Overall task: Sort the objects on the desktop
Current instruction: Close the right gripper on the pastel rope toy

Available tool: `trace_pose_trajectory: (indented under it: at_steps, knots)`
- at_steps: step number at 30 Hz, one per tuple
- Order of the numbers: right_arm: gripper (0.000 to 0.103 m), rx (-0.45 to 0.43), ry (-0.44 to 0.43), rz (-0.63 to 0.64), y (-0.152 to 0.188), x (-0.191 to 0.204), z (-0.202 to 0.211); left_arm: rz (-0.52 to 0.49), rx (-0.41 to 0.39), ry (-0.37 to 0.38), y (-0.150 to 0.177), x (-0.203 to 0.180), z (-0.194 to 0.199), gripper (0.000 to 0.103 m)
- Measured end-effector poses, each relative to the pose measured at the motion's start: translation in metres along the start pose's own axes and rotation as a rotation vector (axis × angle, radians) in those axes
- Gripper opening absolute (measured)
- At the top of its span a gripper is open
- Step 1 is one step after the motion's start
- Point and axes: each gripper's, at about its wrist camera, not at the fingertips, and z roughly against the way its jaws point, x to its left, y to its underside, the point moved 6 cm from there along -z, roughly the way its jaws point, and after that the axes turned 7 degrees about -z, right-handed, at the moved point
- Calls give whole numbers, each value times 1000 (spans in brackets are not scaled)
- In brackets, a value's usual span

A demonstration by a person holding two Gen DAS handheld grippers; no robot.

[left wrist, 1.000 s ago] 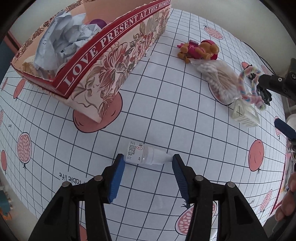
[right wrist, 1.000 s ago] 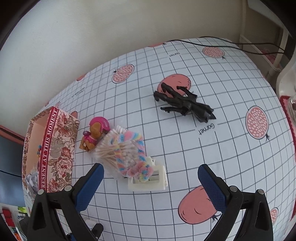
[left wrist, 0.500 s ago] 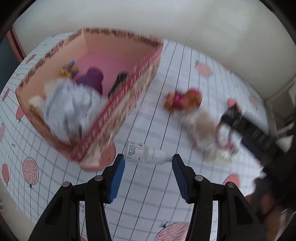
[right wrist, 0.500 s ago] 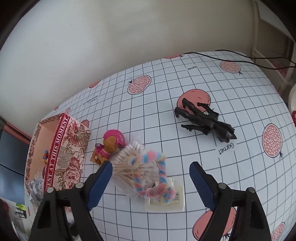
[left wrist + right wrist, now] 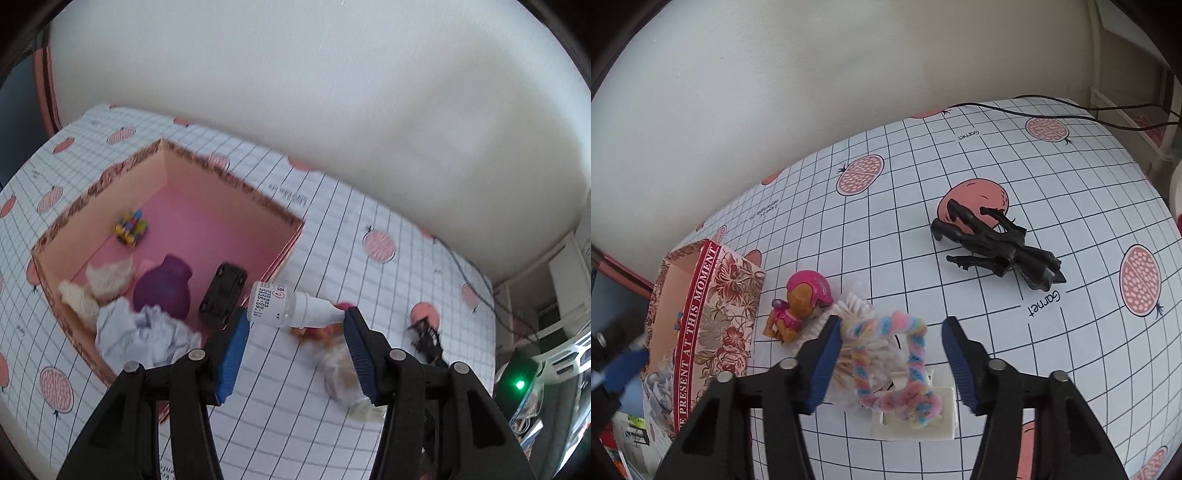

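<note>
Gridded cloth covers the counter (image 5: 1015, 155), and above it, just right of the box (image 5: 284, 236), the left tool (image 5: 293, 325) clamps a bottle (image 5: 291, 304) end to end for dropping in, while the right tool (image 5: 890, 328) hangs open over the rope (image 5: 886, 354), right of the box.

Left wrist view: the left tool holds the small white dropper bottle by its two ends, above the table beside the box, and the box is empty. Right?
Not quite. The left wrist view shows the box already holds several items, including a purple vase. The left tool does clamp the dropper bottle end to end.
</note>
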Motion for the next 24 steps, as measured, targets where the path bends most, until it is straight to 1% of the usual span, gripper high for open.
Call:
trace_pose_trajectory:
  at_steps: [1,3,4,7,10,11,14,15,17,18,20,24]
  knots:
    - [52,-1,-1,-1,0,0,0,-2,-6,2,-1,-1,1,54]
    - [46,-3,-9,-4,0,-1,1,-6,-3,5,3,-2,-1,54]
    - [44,-4,-14,-7,-1,-1,1,-3,2,10,5,-2,-4,54]
    - [43,-10,-19,-5,-1,0,2,8,26,25,11,-1,-12,55]
    - [43,-14,-19,14,-1,4,4,9,31,30,14,1,-14,54]
    - [37,-13,-23,23,-1,5,4,9,31,30,15,2,-14,55]
    - [34,-1,-24,15,1,4,1,16,32,30,17,7,-14,54]
    - [28,0,-25,13,2,3,0,19,32,28,18,8,-14,55]
    - [23,-1,-10,11,2,0,0,29,38,19,20,14,-16,54]
    - [18,1,-10,7,2,-2,-1,35,41,18,21,16,-16,54]
    - [12,5,-4,1,2,-5,-2,45,45,12,22,21,-18,54]
    - [9,14,-1,-24,3,-12,-4,60,52,9,24,25,-21,54]
